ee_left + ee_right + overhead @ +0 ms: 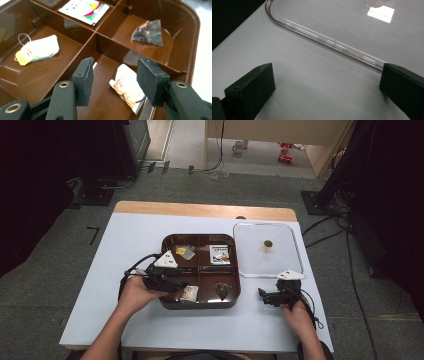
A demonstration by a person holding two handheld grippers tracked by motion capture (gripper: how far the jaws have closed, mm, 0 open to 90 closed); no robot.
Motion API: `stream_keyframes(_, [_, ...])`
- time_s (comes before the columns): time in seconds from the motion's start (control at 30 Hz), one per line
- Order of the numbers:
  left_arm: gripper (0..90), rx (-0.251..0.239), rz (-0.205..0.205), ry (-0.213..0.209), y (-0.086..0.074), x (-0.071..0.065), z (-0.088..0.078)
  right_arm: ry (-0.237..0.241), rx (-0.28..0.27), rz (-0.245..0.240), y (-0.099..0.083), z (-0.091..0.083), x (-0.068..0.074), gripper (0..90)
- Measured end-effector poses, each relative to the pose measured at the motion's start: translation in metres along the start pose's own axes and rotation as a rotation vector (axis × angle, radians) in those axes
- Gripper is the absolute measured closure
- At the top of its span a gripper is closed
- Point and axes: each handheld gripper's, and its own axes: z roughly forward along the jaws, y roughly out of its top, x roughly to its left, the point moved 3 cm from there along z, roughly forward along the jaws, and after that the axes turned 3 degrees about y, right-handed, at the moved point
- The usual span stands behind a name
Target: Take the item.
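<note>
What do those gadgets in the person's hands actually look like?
Each hand holds a black tool: the left gripper and right gripper. Both carry a pale three-cornered plate on top and trail a black cable. The fingers are flat black blocks on arms with brass-coloured rivets. The forearms are bare.

High view looks forward and down over the whole table (125, 270); left gripper view sits close inside the brown tray (192, 32), right gripper view close at the clear lid (324, 41), both shared with the high view.
</note>
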Motion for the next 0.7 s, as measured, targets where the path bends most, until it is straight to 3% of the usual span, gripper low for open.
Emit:
stream_keyframes(0.23, [50.0, 0.064, 0.022, -0.01, -0.002, -0.003, 0.014, 0.0, 0.0, 0.0, 0.0, 0.0, 0.0, 0.0])
stream_keyframes(0.47, [50.7, 0.147, 0.05, 0.016, -0.005, -0.003, 0.029, 0.0, 0.0, 0.0, 0.0, 0.0, 0.0, 0.0])
stream_keyframes(0.7, [50.8, 0.186, 0.06, 0.013, -0.007, -0.004, 0.034, 0.0, 0.0, 0.0, 0.0, 0.0, 0.0, 0.0])
